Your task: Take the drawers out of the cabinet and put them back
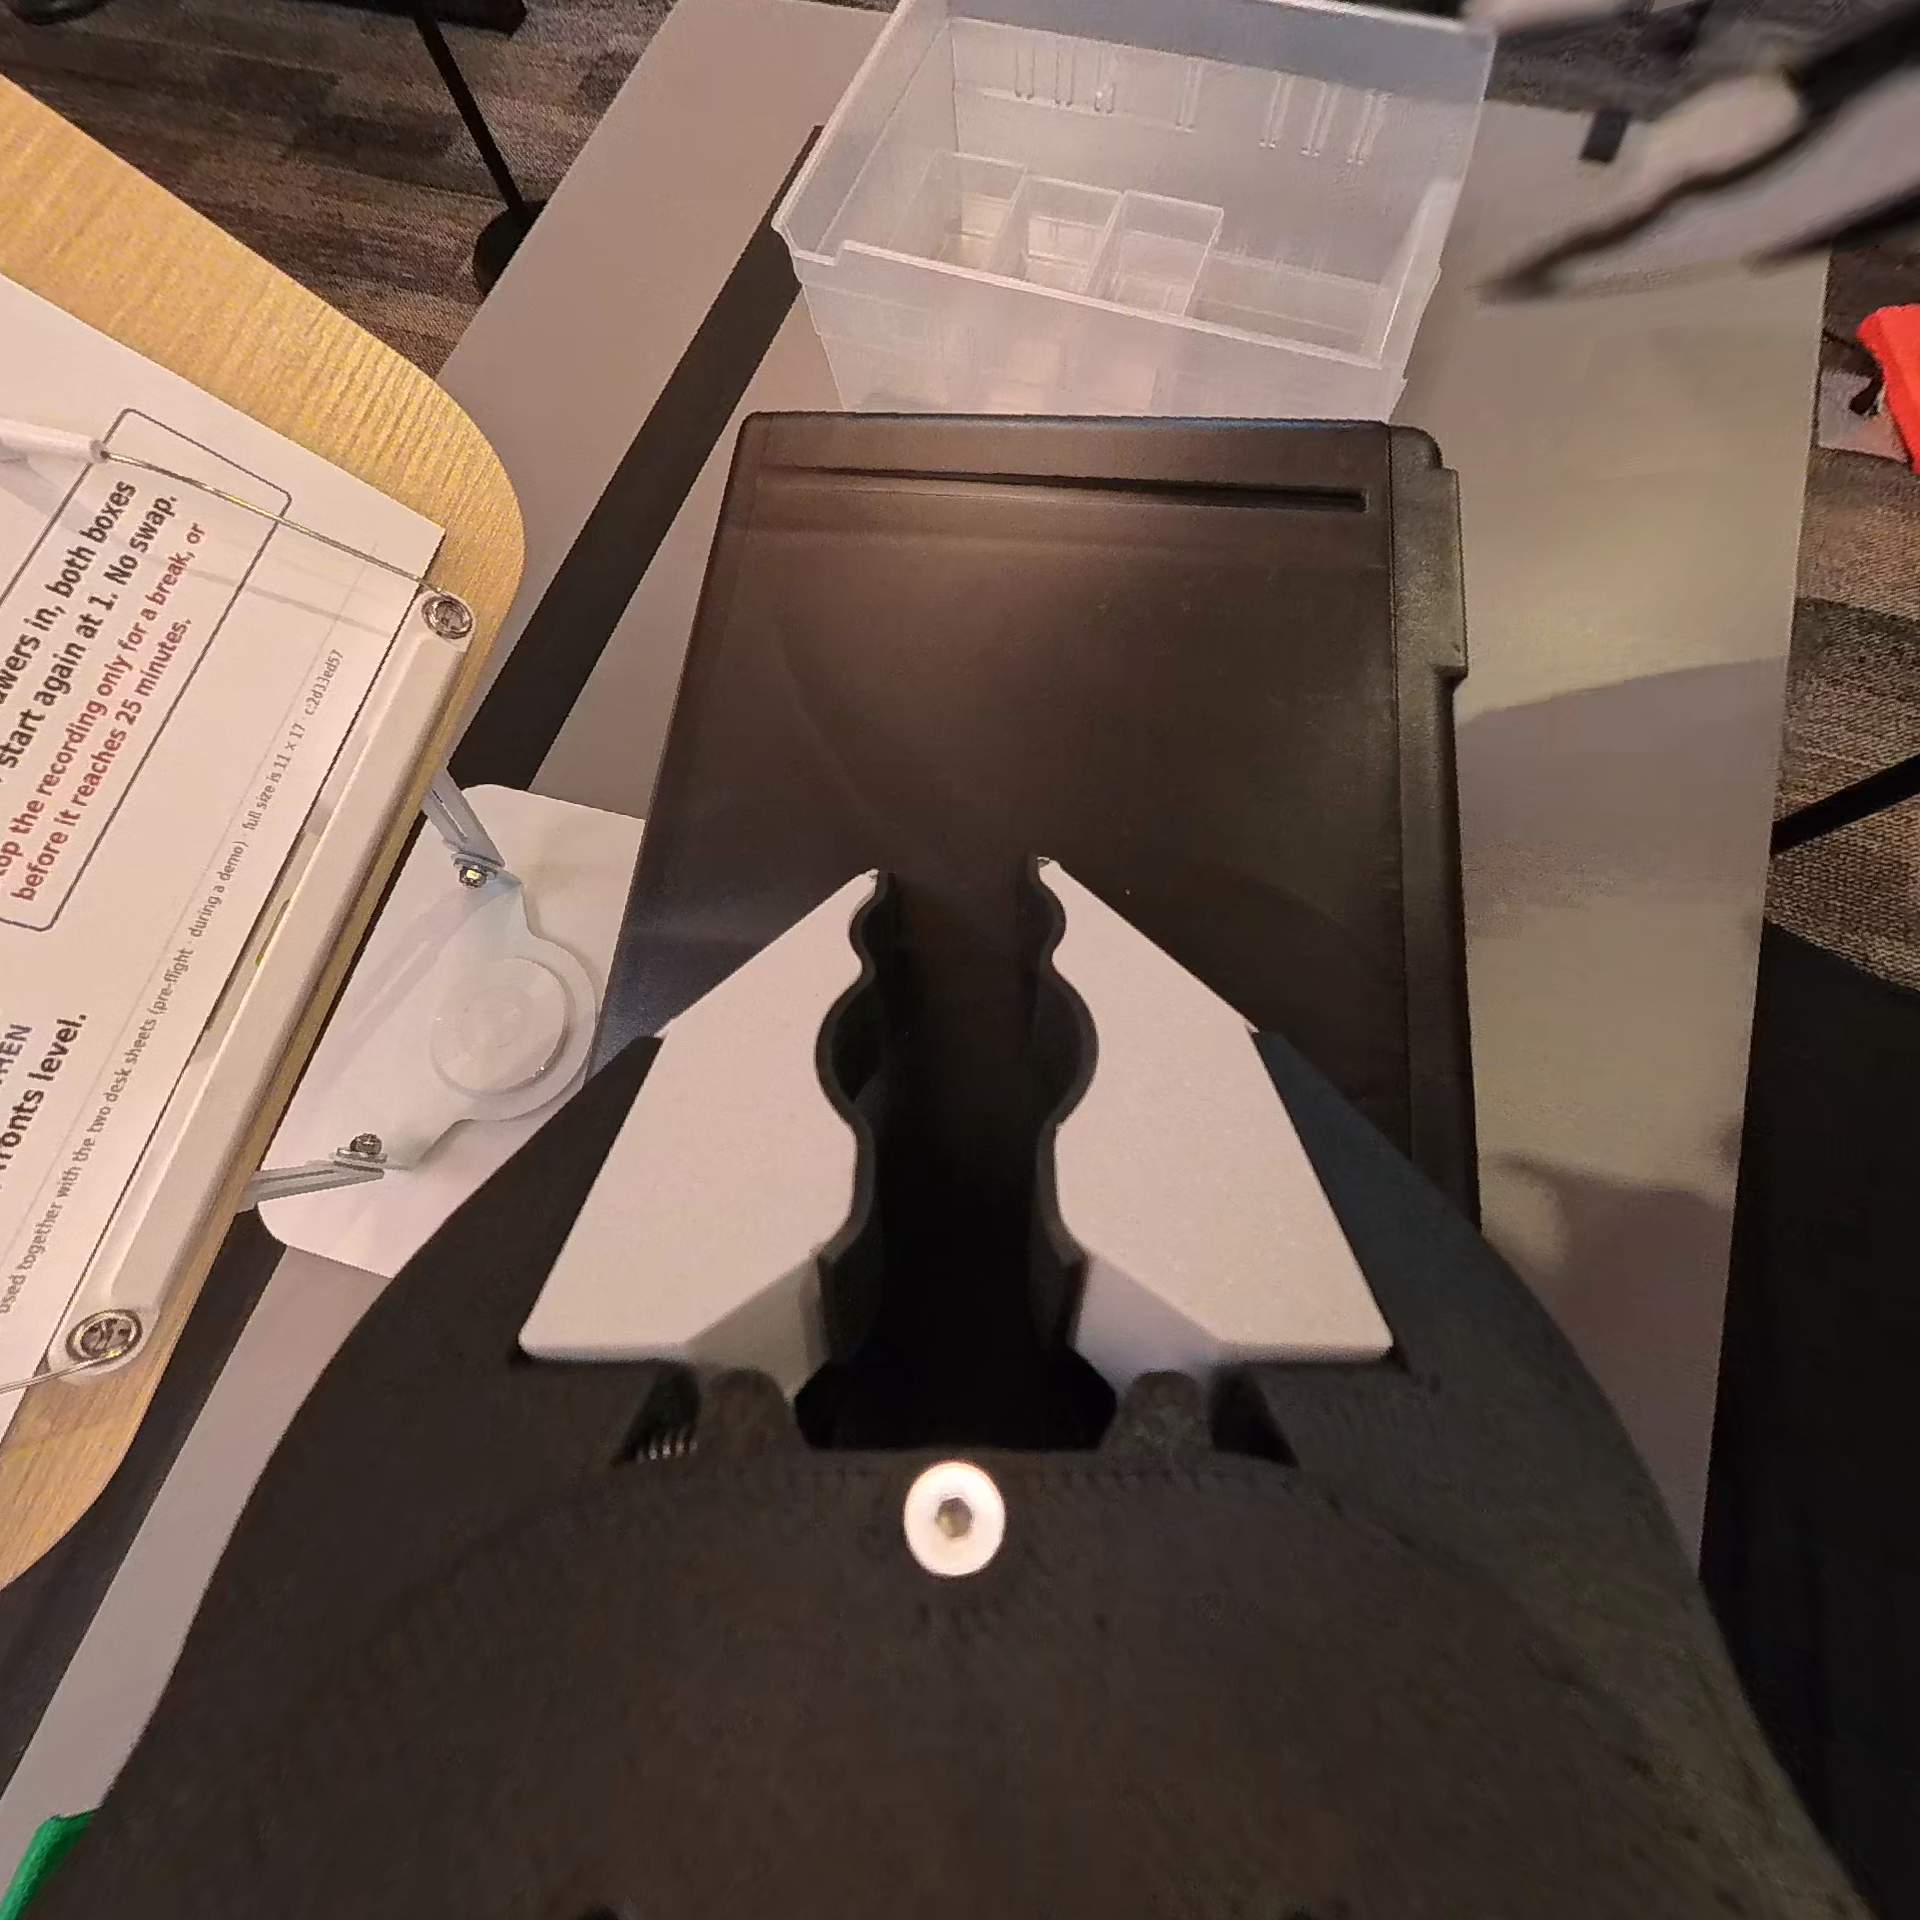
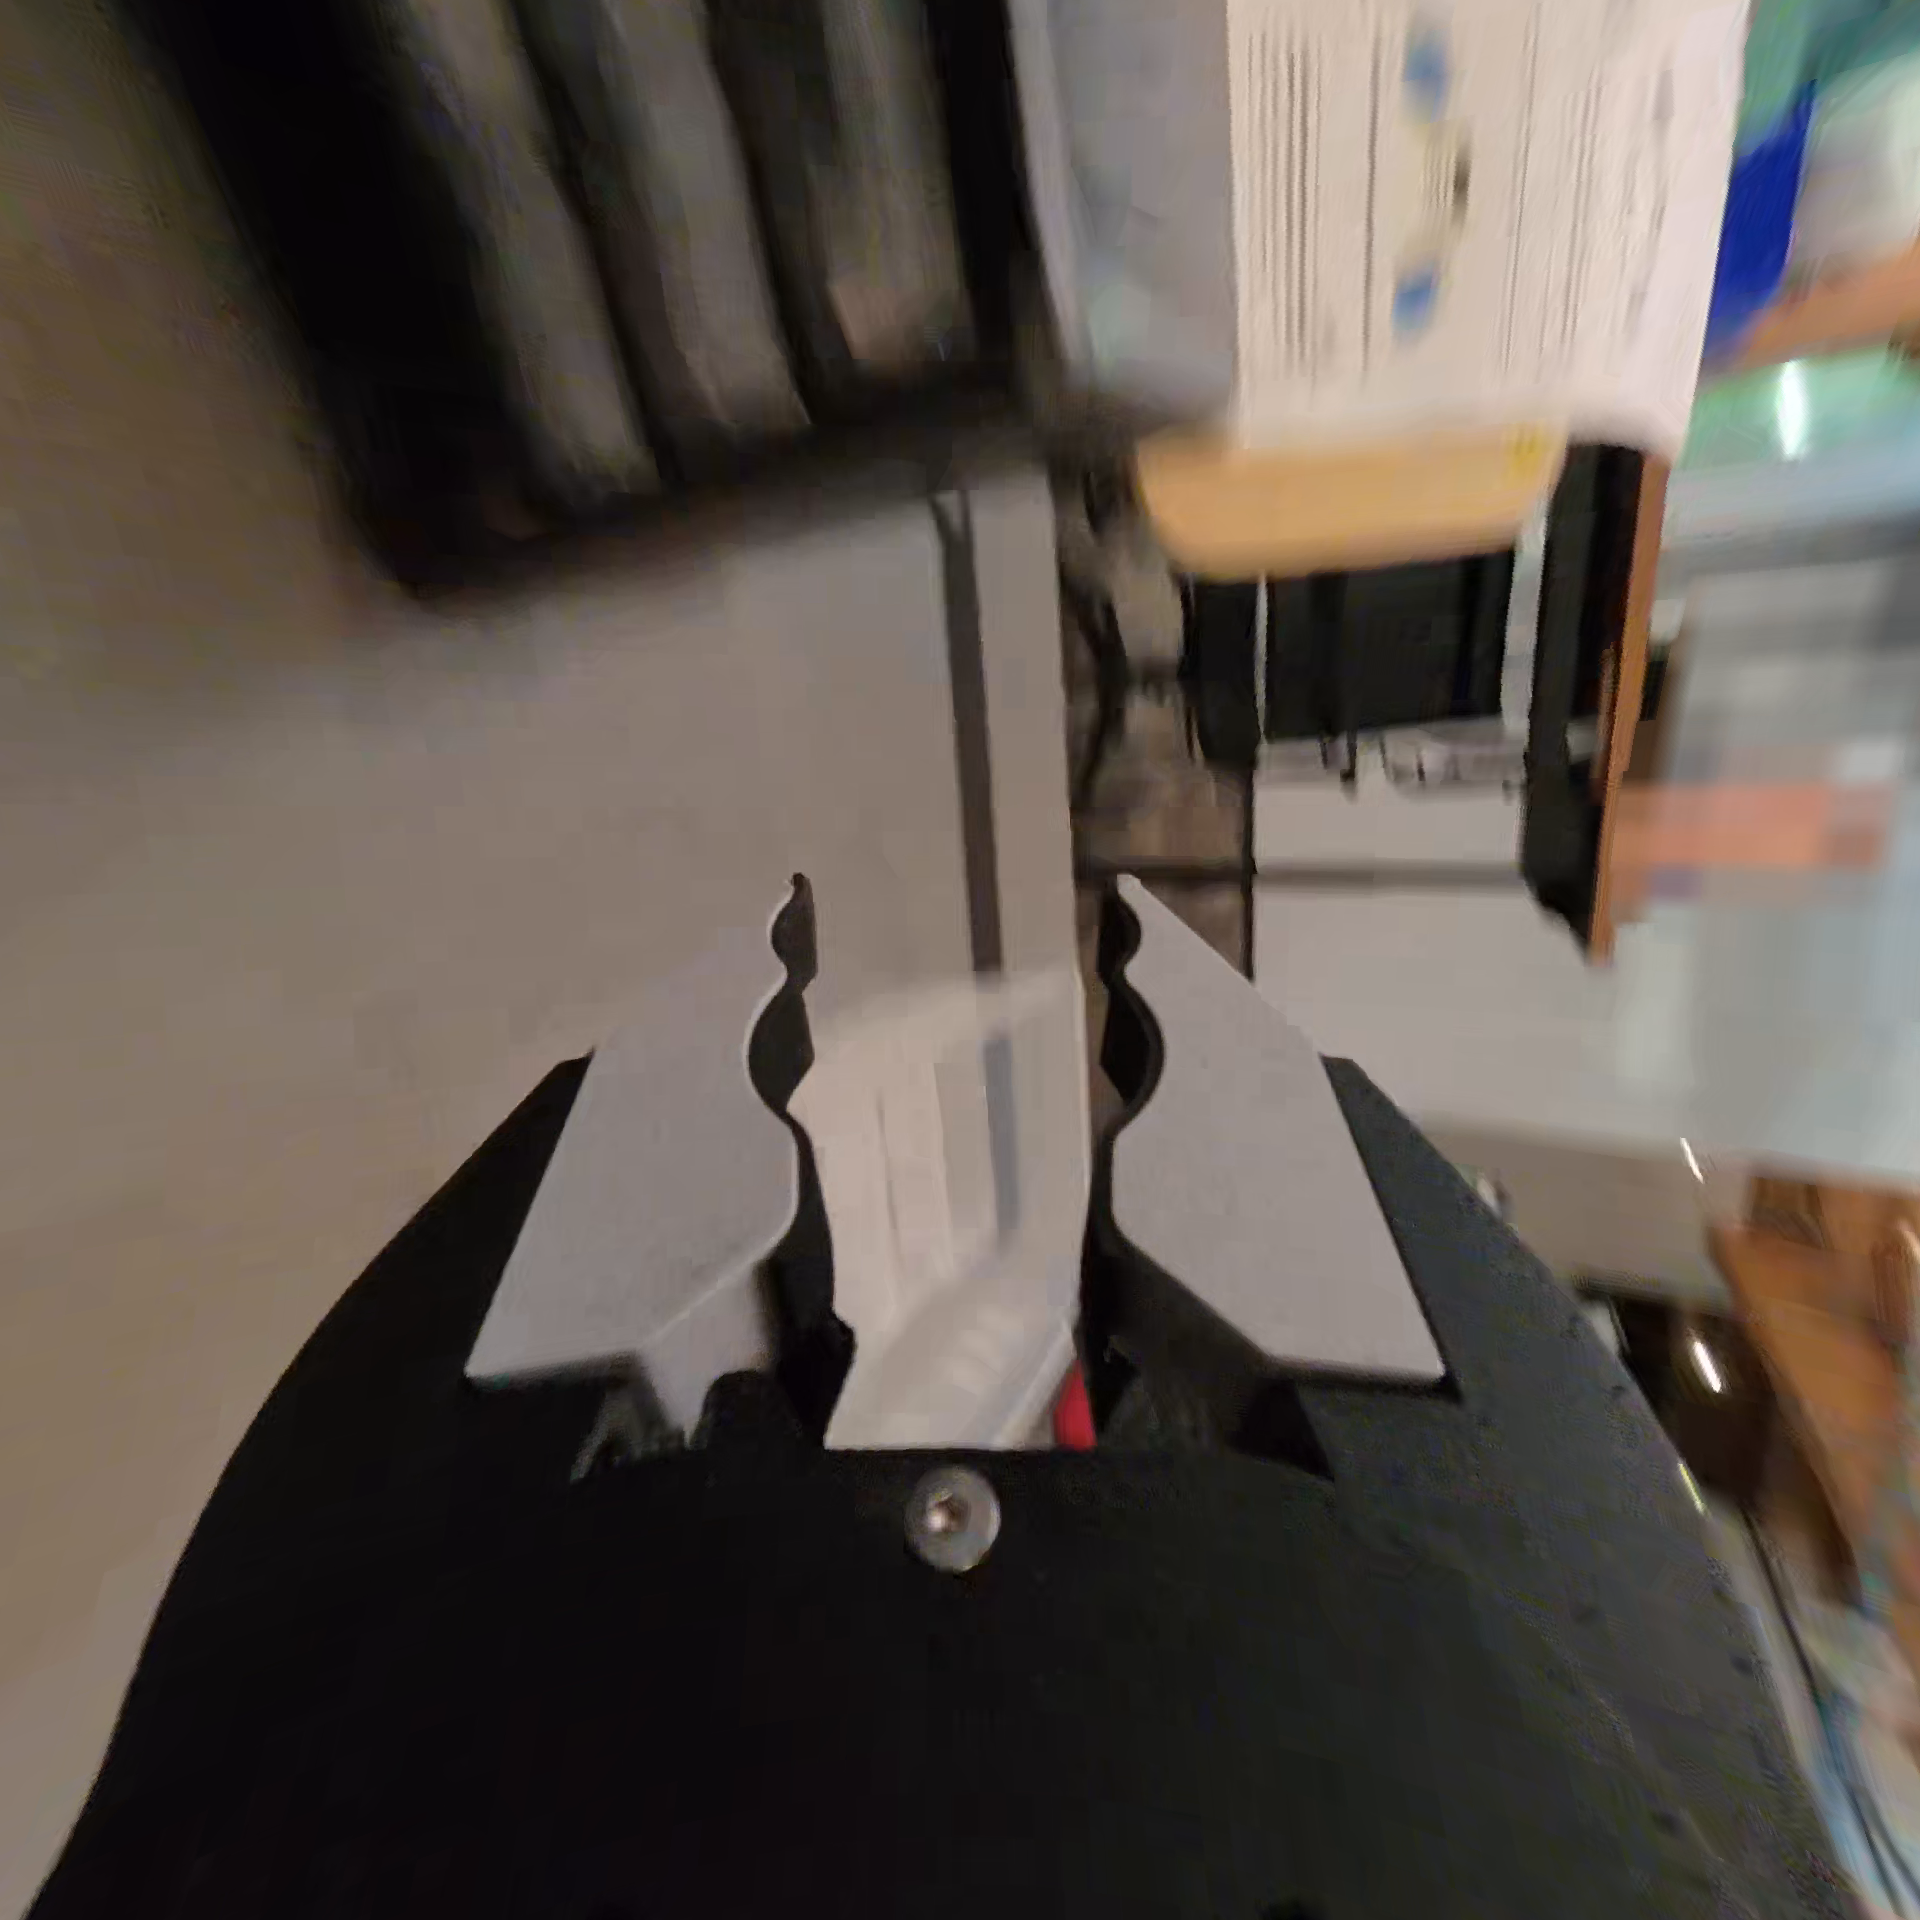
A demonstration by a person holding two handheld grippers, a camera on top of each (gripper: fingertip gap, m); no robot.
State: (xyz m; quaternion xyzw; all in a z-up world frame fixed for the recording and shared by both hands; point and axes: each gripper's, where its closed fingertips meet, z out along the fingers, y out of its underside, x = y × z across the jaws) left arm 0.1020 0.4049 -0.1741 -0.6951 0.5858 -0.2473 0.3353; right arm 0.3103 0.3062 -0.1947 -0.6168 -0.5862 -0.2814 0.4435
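Drawers first: I count one clear plastic drawer (image 1: 1132, 208), ribbed and split by thin dividers, standing out on the grey worktop (image 1: 1621, 644) just beyond the black cabinet (image 1: 1049, 707). My left gripper (image 1: 961, 873) hovers over the cabinet's smooth, glossy top, its two grey wavy-edged fingers (image 1: 727, 1143) slightly parted and holding nothing. My right gripper (image 2: 961, 883) is heavily blurred; its fingers stand apart, empty, above the worktop's far edge. A printed sheet (image 1: 156, 790) lies on a wooden board (image 1: 260, 343) at the left.
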